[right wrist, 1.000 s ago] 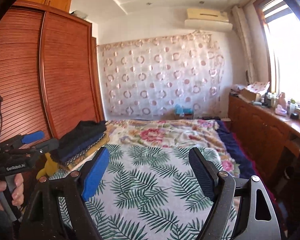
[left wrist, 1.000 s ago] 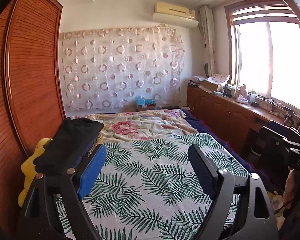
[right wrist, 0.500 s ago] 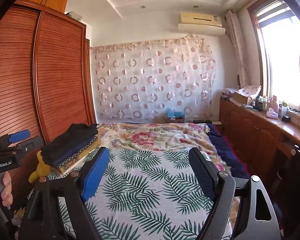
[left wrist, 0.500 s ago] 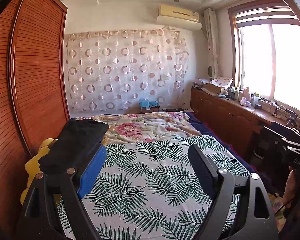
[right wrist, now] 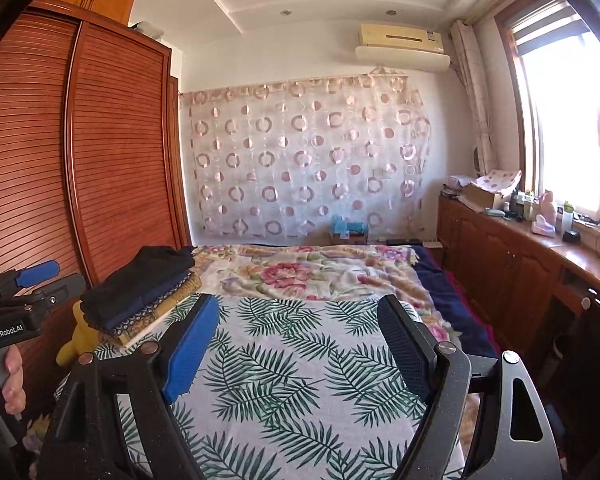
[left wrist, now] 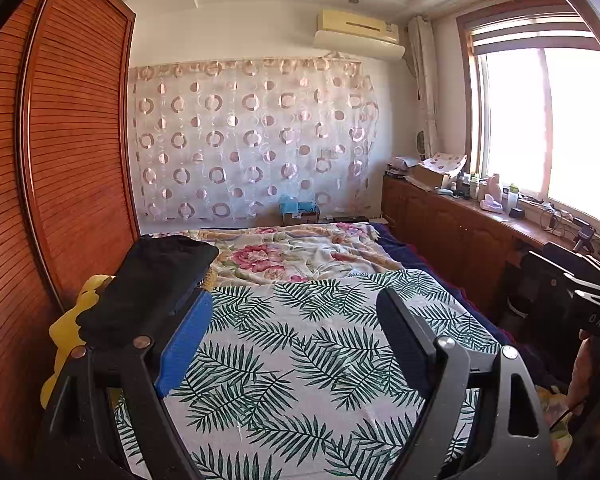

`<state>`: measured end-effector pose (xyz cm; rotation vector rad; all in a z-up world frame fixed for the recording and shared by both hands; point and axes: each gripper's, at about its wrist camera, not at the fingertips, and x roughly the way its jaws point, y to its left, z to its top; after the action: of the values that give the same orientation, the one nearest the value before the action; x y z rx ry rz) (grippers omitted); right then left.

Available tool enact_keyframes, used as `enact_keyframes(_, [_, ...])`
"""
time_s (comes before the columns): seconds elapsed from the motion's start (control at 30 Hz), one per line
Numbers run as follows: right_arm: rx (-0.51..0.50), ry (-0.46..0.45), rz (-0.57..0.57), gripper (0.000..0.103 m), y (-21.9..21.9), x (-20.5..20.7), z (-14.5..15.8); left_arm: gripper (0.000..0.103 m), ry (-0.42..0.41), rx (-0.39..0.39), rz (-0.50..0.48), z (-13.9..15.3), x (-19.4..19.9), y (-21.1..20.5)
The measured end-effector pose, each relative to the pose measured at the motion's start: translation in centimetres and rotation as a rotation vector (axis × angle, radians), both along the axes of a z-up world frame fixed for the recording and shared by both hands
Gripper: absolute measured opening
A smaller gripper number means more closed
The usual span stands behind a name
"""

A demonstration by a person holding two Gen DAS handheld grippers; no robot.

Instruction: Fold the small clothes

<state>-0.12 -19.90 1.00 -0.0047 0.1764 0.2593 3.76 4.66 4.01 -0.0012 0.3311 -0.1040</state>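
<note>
A stack of folded clothes (left wrist: 152,280) with a black garment on top lies at the left edge of the bed, just beyond my left gripper's blue pad. My left gripper (left wrist: 294,300) hovers open over the palm-leaf sheet (left wrist: 300,360) with nothing between its fingers. The right wrist view shows the same stack of folded clothes (right wrist: 140,284) to the left of my right gripper (right wrist: 299,300), which also stands open and empty above the palm-leaf sheet (right wrist: 292,380). No loose garment lies between either pair of fingers.
A floral blanket (left wrist: 284,256) covers the far half of the bed. A yellow plush toy (left wrist: 66,328) sits under the stack beside the wooden wardrobe (left wrist: 60,160). A low cabinet (right wrist: 512,256) with clutter runs under the window on the right.
Both wrist views shifted slightly at first and then held still. The jaws stayed wide and the clothes stack has not moved.
</note>
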Motion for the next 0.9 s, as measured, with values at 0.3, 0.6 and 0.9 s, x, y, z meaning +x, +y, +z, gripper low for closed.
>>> enact_keyframes(0.3, [-0.004, -0.001, 0.008, 0.083, -0.8, 0.2, 0.3, 0.084, 0.002, -0.001, 0.0, -0.3, 0.1, 0.2])
enact_keyframes(0.6, [-0.007, -0.004, 0.011, 0.083, -1.5, 0.2, 0.1, 0.084, 0.002, 0.0, -0.001, -0.2, 0.1, 0.2])
enact_keyframes(0.9, [-0.013, -0.007, 0.021, 0.083, -2.4, 0.4, 0.2, 0.084, 0.002, -0.001, 0.0, -0.2, 0.1, 0.1])
